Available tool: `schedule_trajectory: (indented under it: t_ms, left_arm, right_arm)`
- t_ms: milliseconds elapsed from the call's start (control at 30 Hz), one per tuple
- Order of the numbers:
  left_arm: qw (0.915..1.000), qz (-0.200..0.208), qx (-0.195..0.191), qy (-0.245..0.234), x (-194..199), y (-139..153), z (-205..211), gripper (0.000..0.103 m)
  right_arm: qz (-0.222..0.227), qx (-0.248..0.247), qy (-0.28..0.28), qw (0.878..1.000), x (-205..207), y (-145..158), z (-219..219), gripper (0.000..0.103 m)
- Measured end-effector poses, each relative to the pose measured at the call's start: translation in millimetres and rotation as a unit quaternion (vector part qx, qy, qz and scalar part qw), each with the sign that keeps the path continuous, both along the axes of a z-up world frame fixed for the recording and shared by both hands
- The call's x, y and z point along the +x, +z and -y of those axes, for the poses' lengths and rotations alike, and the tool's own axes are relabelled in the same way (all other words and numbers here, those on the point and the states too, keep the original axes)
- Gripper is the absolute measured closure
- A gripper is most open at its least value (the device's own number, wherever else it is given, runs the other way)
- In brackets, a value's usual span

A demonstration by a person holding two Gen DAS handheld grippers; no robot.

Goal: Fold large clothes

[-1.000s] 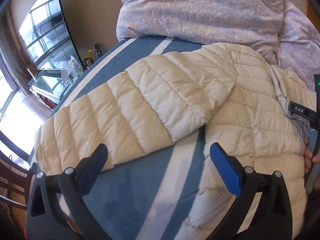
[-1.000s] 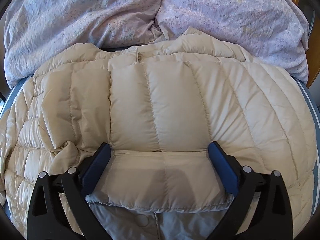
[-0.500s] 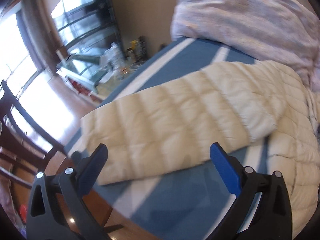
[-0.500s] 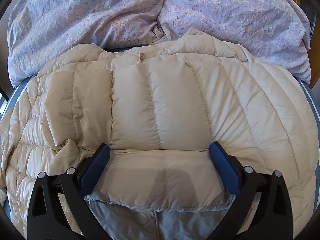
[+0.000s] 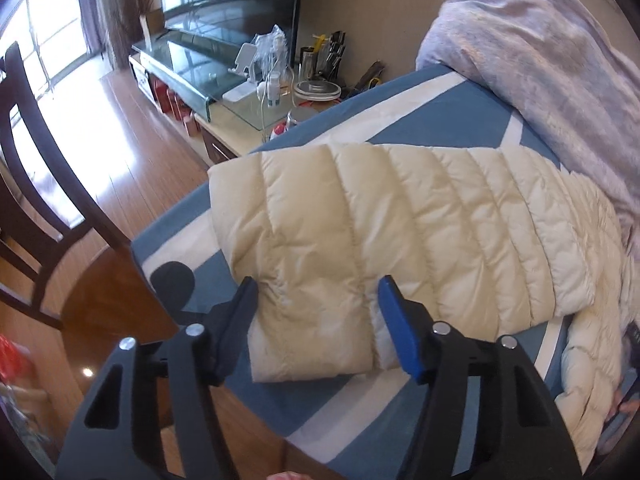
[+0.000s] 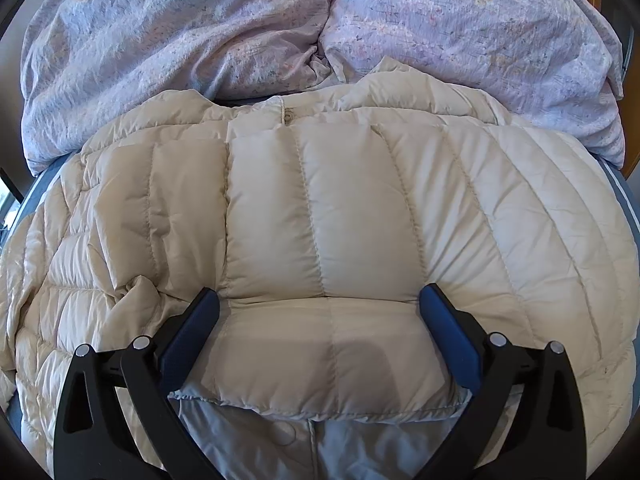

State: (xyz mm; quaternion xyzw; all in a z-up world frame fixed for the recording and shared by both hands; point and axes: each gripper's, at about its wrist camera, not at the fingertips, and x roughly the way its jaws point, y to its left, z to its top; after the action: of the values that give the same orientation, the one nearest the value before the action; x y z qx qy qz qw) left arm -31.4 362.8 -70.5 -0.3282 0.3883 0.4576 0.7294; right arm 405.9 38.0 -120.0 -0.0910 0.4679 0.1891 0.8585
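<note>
The left gripper (image 5: pixel 318 310), its jaws just closing around the cream quilted down jacket's sleeve cuff (image 5: pixel 312 332), may pinch only slippery puffy shell, which could slide free. The right gripper (image 6: pixel 320 320) stands open over the jacket's folded panel (image 6: pixel 320 240).

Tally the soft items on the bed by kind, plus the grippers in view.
Down jacket: 1
Lilac duvet: 1
Striped blue bedsheet: 1
Grippers, left gripper and right gripper: 2
Total: 5
</note>
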Motion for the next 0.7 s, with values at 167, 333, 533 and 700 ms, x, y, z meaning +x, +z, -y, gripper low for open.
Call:
schedule_trajectory:
  t_ms: [167, 333, 533, 700]
  left_arm:
    - [0.9998, 0.014, 0.004, 0.012, -2.6, -1.0, -1.8, 0.058]
    - [0.9984, 0.046, -0.017, 0.029, -16.1, -0.5, -9.6, 0.051]
    - [0.9978, 0.046, -0.020, 0.044, -29.7, -0.1, -12.5, 0.041]
    - [0.9988, 0.036, -0.014, 0.028, -18.3, -2.8, -7.9, 0.041]
  right_arm:
    - [0.000, 0.001, -0.001, 1.000, 0.0, -0.1, 0.4, 0.001]
    - [0.001, 0.004, 0.001, 1.000, -0.9, 0.4, 0.8, 0.001]
    - [0.000, 0.004, 0.000, 1.000, -1.2, 0.5, 1.1, 0.001]
    - [0.000, 0.005, 0.001, 1.000, -1.3, 0.3, 1.1, 0.001]
